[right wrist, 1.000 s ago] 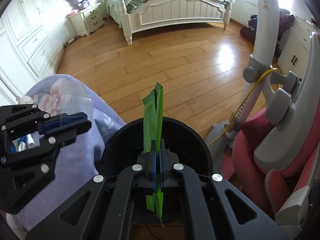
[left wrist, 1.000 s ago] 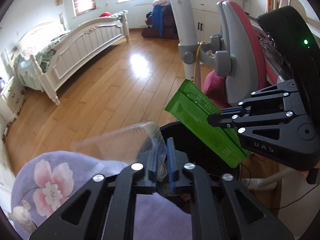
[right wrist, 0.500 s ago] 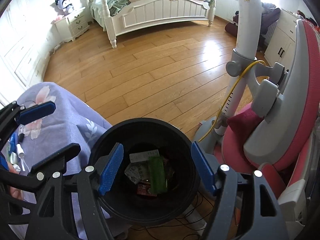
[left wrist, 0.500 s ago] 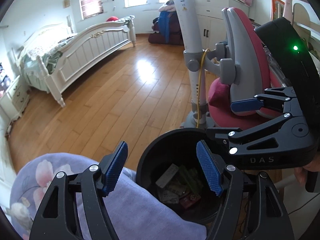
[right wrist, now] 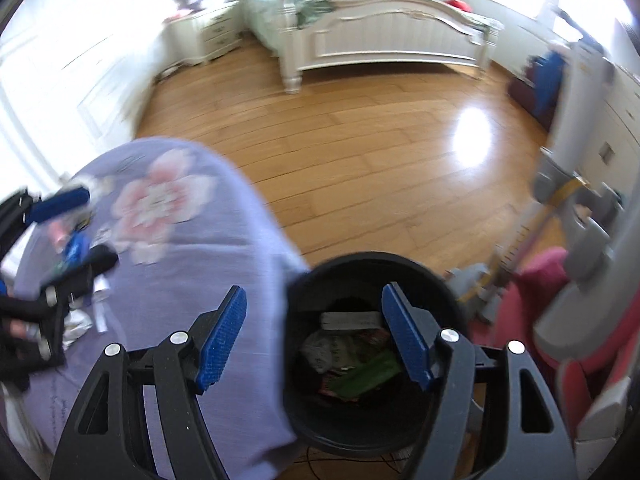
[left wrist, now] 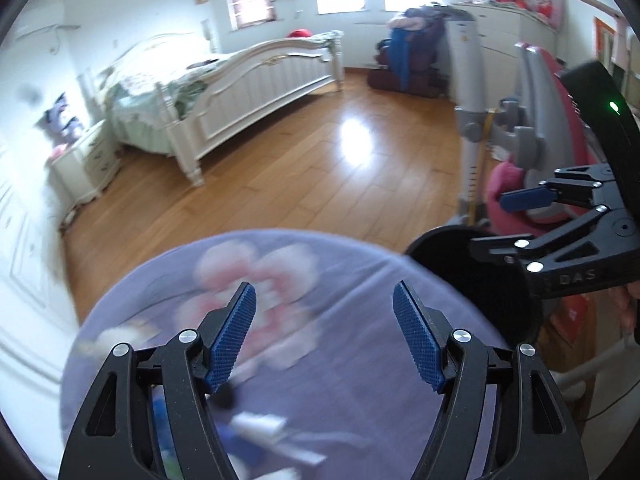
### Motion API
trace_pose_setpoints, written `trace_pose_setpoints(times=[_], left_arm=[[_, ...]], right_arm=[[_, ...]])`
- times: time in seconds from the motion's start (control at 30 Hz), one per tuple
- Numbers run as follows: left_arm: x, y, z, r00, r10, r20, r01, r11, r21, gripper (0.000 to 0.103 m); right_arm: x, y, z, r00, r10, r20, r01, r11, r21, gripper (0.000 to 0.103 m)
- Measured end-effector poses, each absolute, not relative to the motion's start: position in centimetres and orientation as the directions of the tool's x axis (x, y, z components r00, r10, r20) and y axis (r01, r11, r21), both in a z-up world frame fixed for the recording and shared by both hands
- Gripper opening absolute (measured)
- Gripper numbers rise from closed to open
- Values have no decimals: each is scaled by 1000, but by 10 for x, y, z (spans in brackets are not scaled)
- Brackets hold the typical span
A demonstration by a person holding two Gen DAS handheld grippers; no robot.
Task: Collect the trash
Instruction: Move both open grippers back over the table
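A black round trash bin (right wrist: 448,292) stands beside a table with a lilac flowered cloth (right wrist: 240,272). The bin holds several wrappers, among them a green packet (right wrist: 368,374) and a white one (right wrist: 350,320). My right gripper (right wrist: 314,338) is open and empty above the bin's left rim. My left gripper (left wrist: 324,336) is open and empty above the cloth (left wrist: 340,280); the bin (left wrist: 460,264) is to its right. Small blurred scraps (right wrist: 76,252) lie on the cloth at the left. A white scrap (left wrist: 260,424) lies under the left gripper.
A pink and grey chair (right wrist: 560,300) stands right of the bin. A white bed (left wrist: 248,92) and nightstand (left wrist: 84,160) stand across the wooden floor (left wrist: 320,168). Cables lie under the bin (right wrist: 352,460).
Both grippers opened and dropped the clear wrapper and the green packet into the bin. Both have since swung left, the left one from over the bin to over the cloth.
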State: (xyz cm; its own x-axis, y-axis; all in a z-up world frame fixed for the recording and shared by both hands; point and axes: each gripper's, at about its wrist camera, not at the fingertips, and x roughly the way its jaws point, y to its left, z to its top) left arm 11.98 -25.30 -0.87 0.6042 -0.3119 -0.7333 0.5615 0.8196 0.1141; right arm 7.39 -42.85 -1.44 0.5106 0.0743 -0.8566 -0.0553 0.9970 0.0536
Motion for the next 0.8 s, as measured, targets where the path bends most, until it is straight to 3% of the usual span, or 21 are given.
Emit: trace_pose_setpoints(times=[0.17,0.37,0.6,0.8], left_arm=[[122,-149,-8,627,-202,-753,446,885,134,71],[101,-61,-29,591,-126,-796,384,913,140,71],[92,-42,-60,536,-131,-834,373,923,94,71],[101,-75,-75,504,-170,-846,341,940,14,71]], right_arm=[[85,-348,-22,475,158,-866,-230,972,51,69],[86,-265,-40,409,199,-890,-404,915,19,57],[94,-214,-56,356,215,-910,-484,875,18,52],[100,-203,-70,323,196,-926,-514,858,3,49]])
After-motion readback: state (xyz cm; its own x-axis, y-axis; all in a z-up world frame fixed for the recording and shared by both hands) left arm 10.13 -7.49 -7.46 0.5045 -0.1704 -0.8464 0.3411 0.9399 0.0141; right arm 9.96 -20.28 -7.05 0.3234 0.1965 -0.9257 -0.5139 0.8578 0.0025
